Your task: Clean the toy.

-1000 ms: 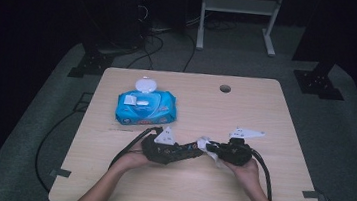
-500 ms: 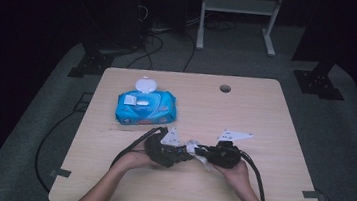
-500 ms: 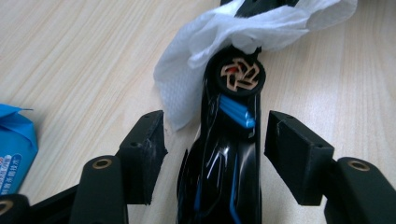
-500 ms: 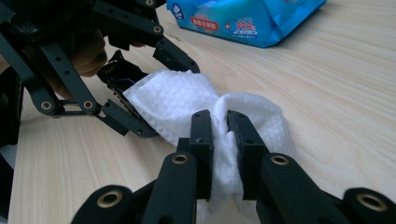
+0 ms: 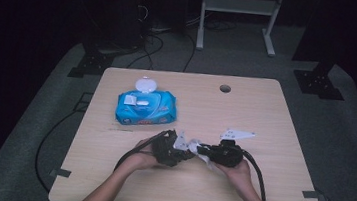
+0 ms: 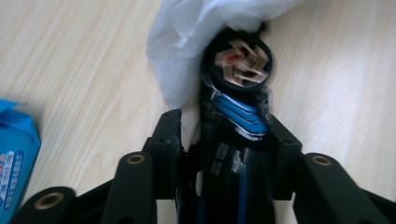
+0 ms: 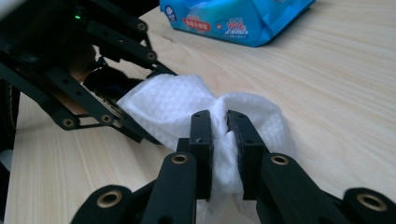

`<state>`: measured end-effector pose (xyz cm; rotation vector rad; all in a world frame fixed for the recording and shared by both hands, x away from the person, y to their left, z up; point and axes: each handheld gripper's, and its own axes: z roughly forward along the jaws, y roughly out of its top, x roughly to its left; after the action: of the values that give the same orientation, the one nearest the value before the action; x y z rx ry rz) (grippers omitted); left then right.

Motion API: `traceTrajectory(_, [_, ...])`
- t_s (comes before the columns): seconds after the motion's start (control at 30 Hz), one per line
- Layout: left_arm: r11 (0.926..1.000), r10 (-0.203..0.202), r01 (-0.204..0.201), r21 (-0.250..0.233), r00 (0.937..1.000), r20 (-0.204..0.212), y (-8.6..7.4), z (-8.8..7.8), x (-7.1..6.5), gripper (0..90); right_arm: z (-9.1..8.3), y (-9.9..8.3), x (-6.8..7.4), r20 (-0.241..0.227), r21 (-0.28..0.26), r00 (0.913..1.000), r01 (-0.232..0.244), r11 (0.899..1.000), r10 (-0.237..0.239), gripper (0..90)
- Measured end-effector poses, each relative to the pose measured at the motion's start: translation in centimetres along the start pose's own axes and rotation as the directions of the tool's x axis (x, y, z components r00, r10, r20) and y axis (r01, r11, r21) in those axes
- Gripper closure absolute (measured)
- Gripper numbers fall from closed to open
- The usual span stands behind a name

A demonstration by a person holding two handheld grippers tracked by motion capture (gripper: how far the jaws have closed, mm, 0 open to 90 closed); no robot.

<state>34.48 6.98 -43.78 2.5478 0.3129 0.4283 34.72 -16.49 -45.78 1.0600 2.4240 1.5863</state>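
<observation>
Change noted at the left gripper (image 6: 229,126): jaws just closing in, with a black cylinder (image 6: 238,60) between them. Judged now clamped on that cylinder, though a thin sliver of light along one pad leaves the contact on that side not fully certain. Compared with a second ago, both grippers drawn slightly closer together at lower centre of the high view.

Right gripper (image 7: 219,126): jaws together, pinching a fold of a white wipe (image 7: 173,102), with cloth bulging out on both sides of the pads.

Wipe seen in the left gripper view draped over the far, round end of the cylinder, at upper centre of the frame, touching it. In the high view, wipe (image 5: 194,146) lying between the two gripper tips, held above the counter (image 5: 266,109).

Meaning for the work, as a judgement: cylinder freshly secured, wipe in contact, so wiping of the round end under way or about to begin; not yet possible to call it finished.

Count:
- Grippers: two, one per hand.
- Loose wipes: one.
- Black cylinders: one, with blue stripes along the body.
- Blue wipe packs (image 5: 145,108): one, left of centre on the counter, well apart from the grippers, its white lid (image 5: 144,84) flipped open.
- Holes (image 5: 225,89) in the counter: one, toward the far edge.
</observation>
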Motion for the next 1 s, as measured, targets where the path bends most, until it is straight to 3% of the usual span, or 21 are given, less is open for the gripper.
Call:
traceTrajectory(0.13, [0.997, -0.022, 0.022, -0.075, 0.9997, -0.002, -0.2, -0.6, 0.4, 58.8, -0.9, 0.2, -0.5, 0.01, -0.027, 0.9999, -0.012, 1.0, 0.012, 80.0])
traceTrajectory(0.2, [0.9877, -0.075, 0.077, -0.136, 0.997, 0.02, -0.3, -1.1, 0.8, 64.0, -1.2, 0.2, -0.9, 0.003, -0.039, 0.9993, -0.036, 0.999, 0.037, 80.0])
traceTrajectory(0.23, [0.9848, -0.081, 0.086, -0.151, 0.9961, 0.035, -0.4, -1.3, 1.0, 64.7, -1.3, 0.1, -1.1, 0.004, -0.042, 0.9991, -0.042, 0.998, 0.042, 80.0])
traceTrajectory(0.3, [0.9827, -0.095, 0.098, -0.157, 0.9951, 0.025, -0.6, -1.2, 1.0, 64.9, -1.3, 0.0, -1.3, -0.001, -0.04, 0.9983, -0.058, 0.997, 0.058, 80.0])
traceTrajectory(0.37, [0.9858, -0.09, 0.092, -0.14, 0.9957, 0.024, -0.5, -1.1, 1.0, 64.2, -1.1, -0.1, -1.5, 0.007, -0.03, 0.9981, -0.061, 0.998, 0.061, 80.0])
traceTrajectory(0.43, [0.9925, -0.075, 0.079, -0.093, 0.9962, 0.046, -0.2, -1.0, 1.0, 59.7, -1.0, -0.2, -1.6, 0.009, -0.026, 0.9979, -0.065, 0.998, 0.065, 80.0])
traceTrajectory(0.53, [0.9974, -0.072, 0.073, -0.004, 0.9963, 0.047, 0.4, 0.0, 0.7, 50.1, -1.1, -0.2, -1.6, 0.013, -0.024, 0.9976, -0.067, 0.997, 0.067, 80.0])
traceTrajectory(0.63, [0.9933, -0.088, 0.085, 0.078, 0.9956, 0.033, 1.2, 1.1, 0.5, 45.6, -1.1, -0.2, -1.6, 0.017, -0.029, 0.9978, -0.064, 0.998, 0.065, 80.0])
traceTrajectory(0.7, [0.9888, -0.073, 0.072, 0.131, 0.9973, 0.005, 1.7, 1.6, 0.3, 45.2, -1.2, -0.2, -1.6, 0.018, -0.028, 0.9976, -0.067, 0.997, 0.067, 79.9])
traceTrajectory(0.77, [0.9842, -0.052, 0.057, 0.167, 0.9981, -0.033, 2.1, 2.0, 0.0, 51.5, -1.2, -0.3, -1.7, 0.019, -0.026, 0.9976, -0.065, 0.998, 0.066, 79.9])
traceTrajectory(0.87, [0.9922, -0.005, 0.006, 0.125, 1.0, -0.006, 2.4, 1.5, -0.2, 56.4, -1.3, -0.3, -1.9, 0.021, -0.028, 0.9975, -0.067, 0.997, 0.068, 79.9])
traceTrajectory(0.93, [0.9955, 0.003, -0.002, 0.095, 0.9999, -0.014, 2.5, 1.2, -0.2, 57.8, -1.5, -0.1, -1.8, 0.019, -0.036, 0.9977, -0.065, 0.997, 0.066, 79.9])
traceTrajectory(1.0, [0.9994, -0.006, 0.006, 0.035, 1.0, -0.006, 2.3, 0.6, -0.3, 59.5, -1.9, 0.1, -1.8, 0.017, -0.049, 0.9978, -0.063, 0.997, 0.063, 79.9])
